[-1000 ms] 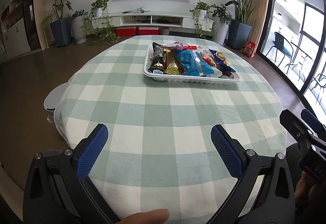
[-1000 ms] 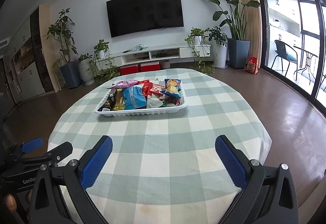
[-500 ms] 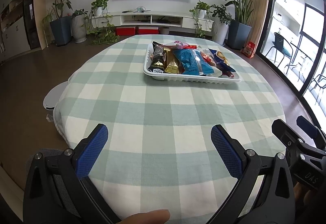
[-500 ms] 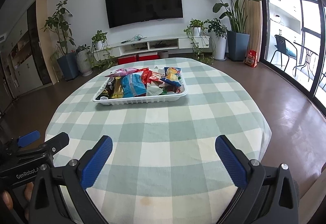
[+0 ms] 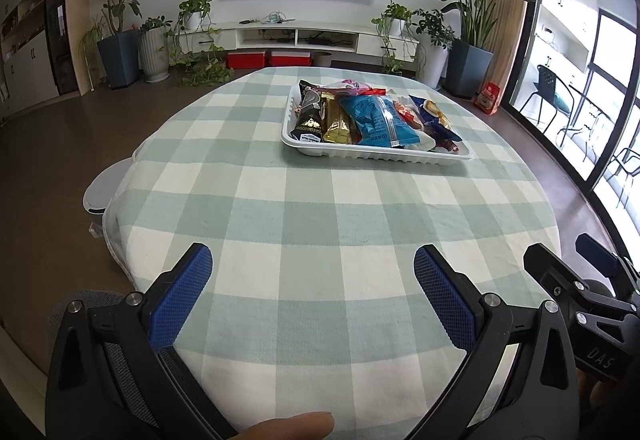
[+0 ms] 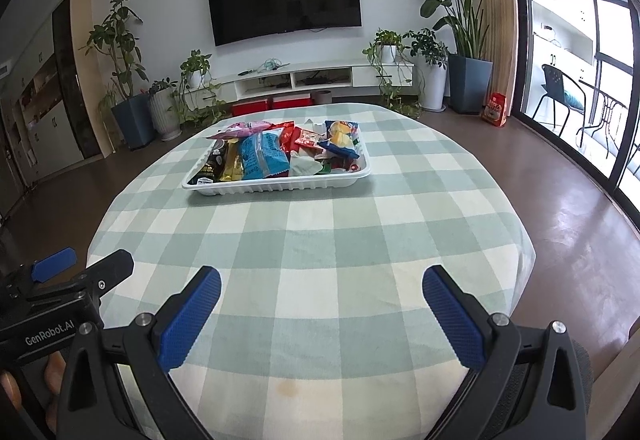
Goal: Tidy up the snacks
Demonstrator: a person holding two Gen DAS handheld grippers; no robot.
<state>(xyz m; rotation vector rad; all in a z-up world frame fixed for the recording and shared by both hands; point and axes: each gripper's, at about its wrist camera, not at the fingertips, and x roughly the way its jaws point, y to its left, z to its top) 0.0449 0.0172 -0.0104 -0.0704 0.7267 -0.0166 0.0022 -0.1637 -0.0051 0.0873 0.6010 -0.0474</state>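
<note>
A white tray (image 5: 376, 157) (image 6: 276, 185) full of snack packets stands on the far half of a round table. A blue packet (image 5: 378, 121) (image 6: 262, 156) lies on top in the middle, with a gold one (image 5: 337, 121) and a black one (image 5: 310, 117) at its left end. My left gripper (image 5: 312, 282) hangs open over the table's near edge, nothing between its blue pads. My right gripper (image 6: 322, 304) is open too, at the near edge, far from the tray. Each gripper shows in the other's view, the right gripper (image 5: 580, 280) at the right edge and the left gripper (image 6: 86, 268) at the left.
A green and white checked cloth (image 5: 320, 207) (image 6: 320, 232) covers the table. A white stool (image 5: 98, 191) sits beside the table's left side. Potted plants, a TV unit and a wall TV (image 6: 284, 13) line the far wall. Glass doors (image 6: 580, 79) are at the right.
Both grippers have drifted slightly; the right gripper's view has tipped down and closer to the table. Both stay open and empty.
</note>
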